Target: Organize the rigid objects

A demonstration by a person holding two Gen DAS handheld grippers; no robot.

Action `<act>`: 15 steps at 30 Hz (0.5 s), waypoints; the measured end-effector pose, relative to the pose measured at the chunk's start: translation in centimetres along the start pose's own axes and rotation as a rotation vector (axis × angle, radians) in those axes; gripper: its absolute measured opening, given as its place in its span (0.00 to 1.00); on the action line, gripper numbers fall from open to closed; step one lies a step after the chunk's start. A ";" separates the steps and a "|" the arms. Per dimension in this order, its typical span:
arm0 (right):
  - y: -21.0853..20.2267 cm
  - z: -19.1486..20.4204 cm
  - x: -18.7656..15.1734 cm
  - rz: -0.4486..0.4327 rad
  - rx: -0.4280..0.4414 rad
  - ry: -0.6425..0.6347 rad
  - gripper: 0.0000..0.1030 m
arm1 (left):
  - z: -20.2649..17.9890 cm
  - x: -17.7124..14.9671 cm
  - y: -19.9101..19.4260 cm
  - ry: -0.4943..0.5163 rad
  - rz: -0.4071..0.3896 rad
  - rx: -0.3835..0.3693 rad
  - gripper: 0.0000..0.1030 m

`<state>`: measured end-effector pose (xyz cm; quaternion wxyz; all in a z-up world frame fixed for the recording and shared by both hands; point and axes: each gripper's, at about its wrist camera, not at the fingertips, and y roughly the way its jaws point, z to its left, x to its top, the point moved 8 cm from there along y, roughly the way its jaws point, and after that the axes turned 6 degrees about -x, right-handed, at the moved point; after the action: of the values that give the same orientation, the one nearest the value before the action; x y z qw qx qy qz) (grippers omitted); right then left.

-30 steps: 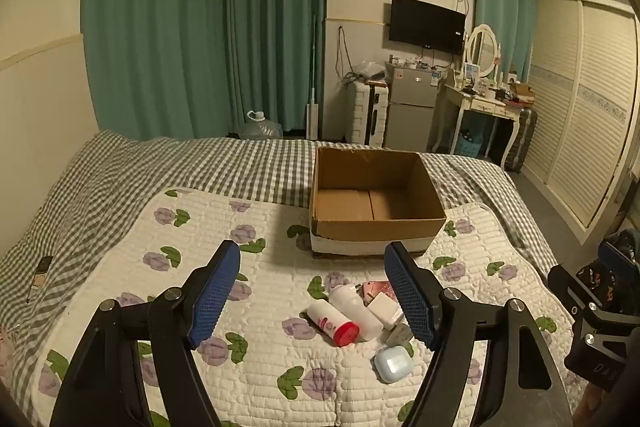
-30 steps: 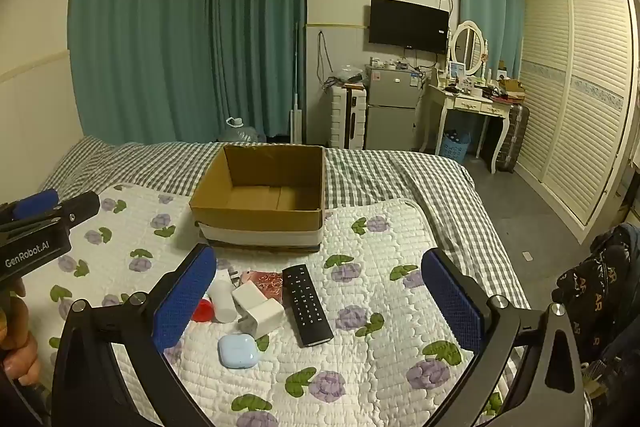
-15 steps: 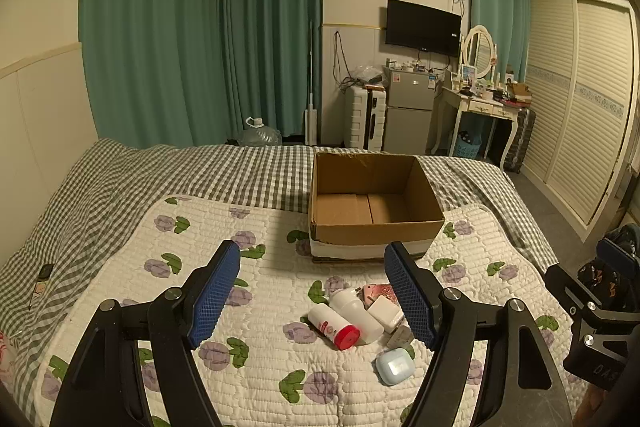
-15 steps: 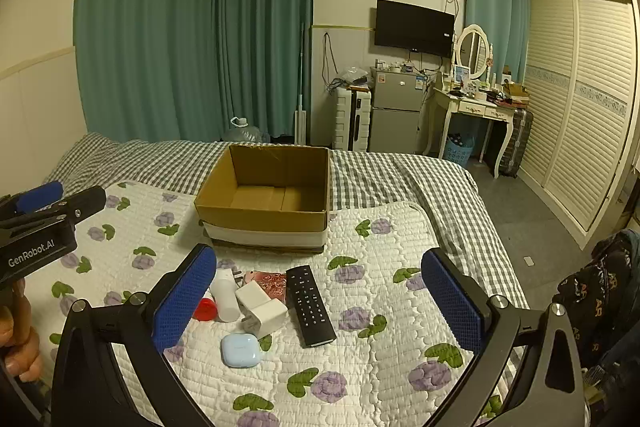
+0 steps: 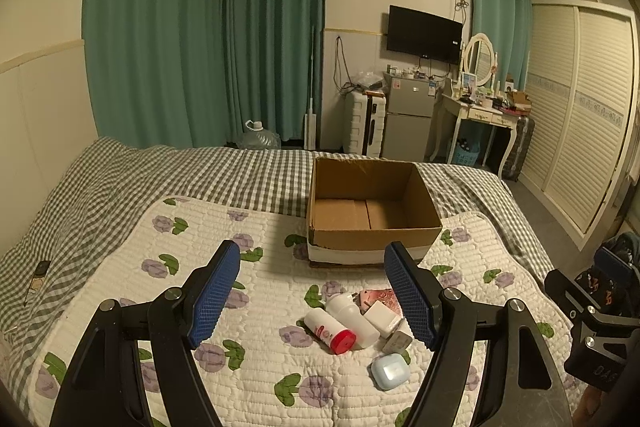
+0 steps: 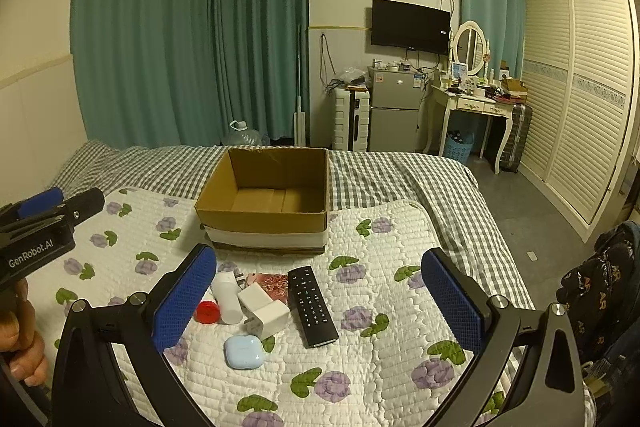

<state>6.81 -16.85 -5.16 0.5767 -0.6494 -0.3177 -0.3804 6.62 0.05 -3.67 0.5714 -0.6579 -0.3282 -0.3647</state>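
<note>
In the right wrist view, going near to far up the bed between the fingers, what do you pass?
Blue earbud case → white charger → cardboard box → checked blanket.

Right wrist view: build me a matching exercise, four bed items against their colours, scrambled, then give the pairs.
Items:
1. remote control
2. earbud case
3. cardboard box
4. bottle cap

Colours:
A. red
B. brown
C. black
D. pale blue

Pairs: 1-C, 2-D, 3-B, 4-A
</note>
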 end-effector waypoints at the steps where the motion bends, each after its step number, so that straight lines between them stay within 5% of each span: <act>1: 0.0 0.0 0.0 0.000 0.000 -0.001 1.00 | -0.1 -0.1 0.0 0.000 0.000 -0.001 0.75; 15: 0.5 0.5 0.4 -0.003 0.004 0.004 1.00 | 0.2 0.0 1.0 0.001 0.007 0.006 0.75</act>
<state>7.46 -16.43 -5.08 0.5780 -0.6471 -0.3180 -0.3820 7.46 0.07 -4.21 0.5749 -0.6572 -0.3267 -0.3617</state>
